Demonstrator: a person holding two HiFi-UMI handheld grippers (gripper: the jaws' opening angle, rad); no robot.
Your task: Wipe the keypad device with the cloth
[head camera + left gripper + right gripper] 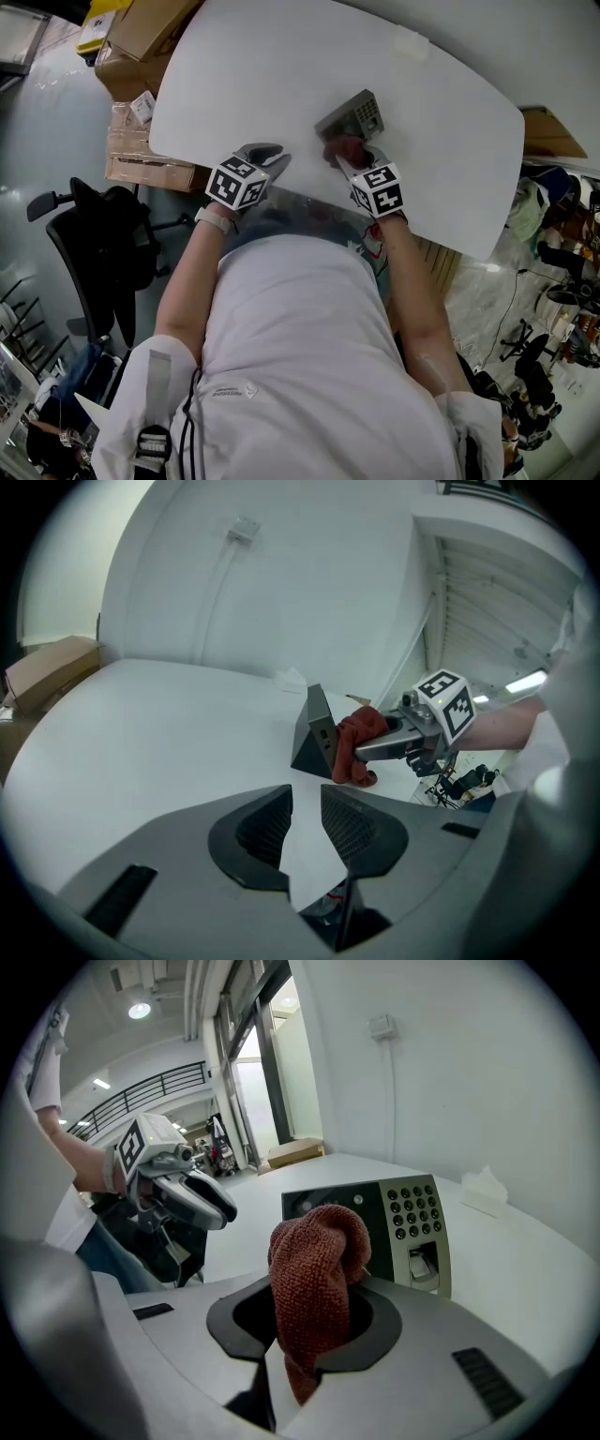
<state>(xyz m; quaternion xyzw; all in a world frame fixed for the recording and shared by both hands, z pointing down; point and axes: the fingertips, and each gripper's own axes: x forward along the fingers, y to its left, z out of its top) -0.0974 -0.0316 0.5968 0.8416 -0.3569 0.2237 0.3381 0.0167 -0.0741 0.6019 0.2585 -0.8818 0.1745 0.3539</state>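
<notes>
Keypad device [354,114] stands on the white counter [244,75], its sloped face toward the right gripper [314,1324], which clamps a bunched rust-red cloth [314,1269] at that face for wiping, while the left gripper [305,822], jaws narrowly apart and empty, idles aside.

Open-plan office doubling as a workshop: a white rounded table [281,75] stands on a glossy grey floor [37,141]. A black swivel chair [103,244] sits at nine o'clock, stacked cardboard boxes [141,37] at eleven o'clock and equipment stands [527,345] at four o'clock. The right gripper view shows tall glazed doors [281,1091], a railed mezzanine [159,1087] and ceiling lights [140,1010].
</notes>
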